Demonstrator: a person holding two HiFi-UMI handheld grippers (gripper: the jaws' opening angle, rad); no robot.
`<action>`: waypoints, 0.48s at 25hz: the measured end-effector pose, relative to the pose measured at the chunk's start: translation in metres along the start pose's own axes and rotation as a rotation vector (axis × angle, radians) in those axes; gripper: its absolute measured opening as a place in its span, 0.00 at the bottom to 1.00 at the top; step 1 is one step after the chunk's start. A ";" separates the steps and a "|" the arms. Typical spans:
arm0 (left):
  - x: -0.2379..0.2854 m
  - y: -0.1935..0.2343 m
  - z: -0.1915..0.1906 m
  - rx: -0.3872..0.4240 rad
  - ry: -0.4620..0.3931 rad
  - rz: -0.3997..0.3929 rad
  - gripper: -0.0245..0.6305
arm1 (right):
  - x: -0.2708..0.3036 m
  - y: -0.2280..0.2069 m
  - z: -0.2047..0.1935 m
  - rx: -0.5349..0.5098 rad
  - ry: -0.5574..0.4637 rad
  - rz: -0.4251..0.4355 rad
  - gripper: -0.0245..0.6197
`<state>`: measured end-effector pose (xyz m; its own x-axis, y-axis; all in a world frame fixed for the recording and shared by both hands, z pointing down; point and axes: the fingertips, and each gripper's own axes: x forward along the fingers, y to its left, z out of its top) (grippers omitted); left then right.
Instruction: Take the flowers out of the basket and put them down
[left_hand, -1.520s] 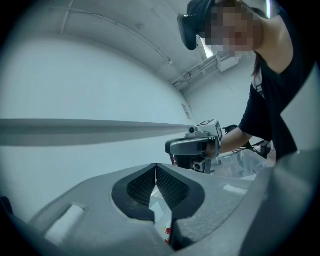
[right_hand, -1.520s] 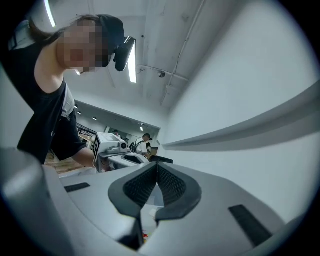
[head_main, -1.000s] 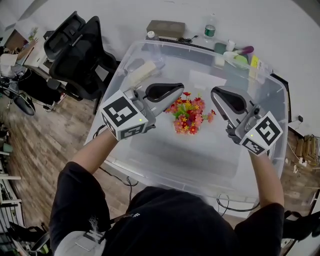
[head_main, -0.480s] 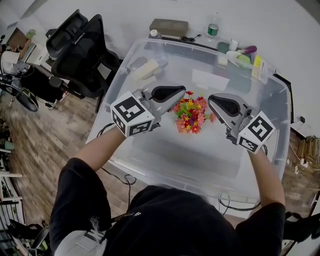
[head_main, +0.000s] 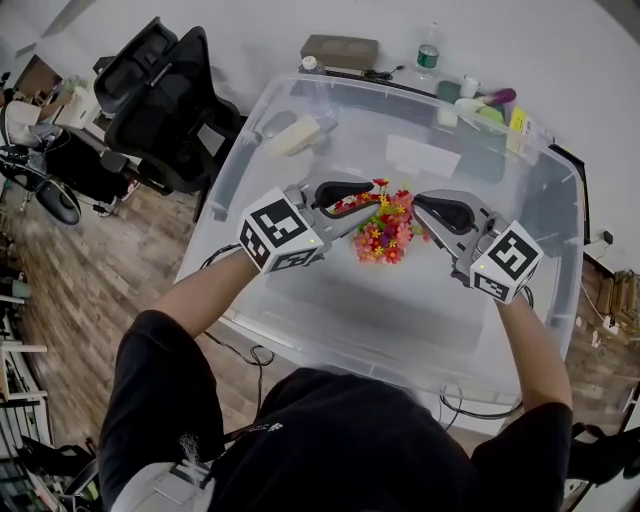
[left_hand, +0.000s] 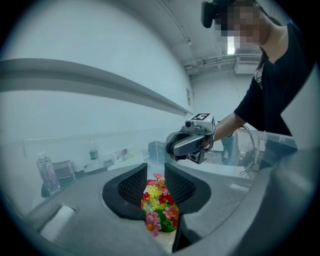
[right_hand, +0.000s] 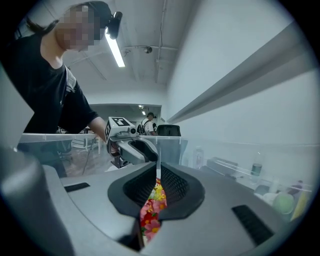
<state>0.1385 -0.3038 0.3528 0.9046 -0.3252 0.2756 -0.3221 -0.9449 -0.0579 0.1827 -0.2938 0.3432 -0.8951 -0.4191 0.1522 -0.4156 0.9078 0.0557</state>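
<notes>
A small bunch of red, pink and yellow flowers (head_main: 383, 228) hangs between my two grippers inside a big clear plastic tub (head_main: 250, 330). My left gripper (head_main: 365, 200) meets the bunch from the left. Its jaws have just been opening, and in the left gripper view (left_hand: 156, 172) they stand a little apart with the flowers (left_hand: 159, 200) in the gap, a pale base below them. My right gripper (head_main: 422, 210) comes in from the right. In the right gripper view (right_hand: 158, 172) its tips meet, shut on the flowers (right_hand: 152, 207).
The tub's tall clear walls ring both grippers. Behind it stand a grey box (head_main: 340, 50), a bottle (head_main: 427, 55) and small green and purple items (head_main: 480, 105). A black office chair (head_main: 150, 100) is at the left; cables (head_main: 470, 410) lie on the floor.
Both grippers have sunk lower into the tub with the flowers between them. The left gripper's jaws have parted a little.
</notes>
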 end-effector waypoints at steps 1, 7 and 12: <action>0.001 -0.001 -0.003 -0.004 0.011 -0.002 0.19 | 0.000 0.000 -0.002 0.002 0.006 -0.002 0.07; 0.004 0.002 -0.020 -0.024 0.074 0.012 0.30 | 0.002 -0.002 -0.011 0.002 0.028 -0.004 0.18; 0.007 0.000 -0.025 -0.020 0.101 0.000 0.40 | 0.002 -0.002 -0.018 0.005 0.049 0.003 0.23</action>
<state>0.1375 -0.3051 0.3790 0.8723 -0.3188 0.3707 -0.3284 -0.9437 -0.0388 0.1844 -0.2962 0.3612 -0.8877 -0.4147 0.2001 -0.4135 0.9091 0.0498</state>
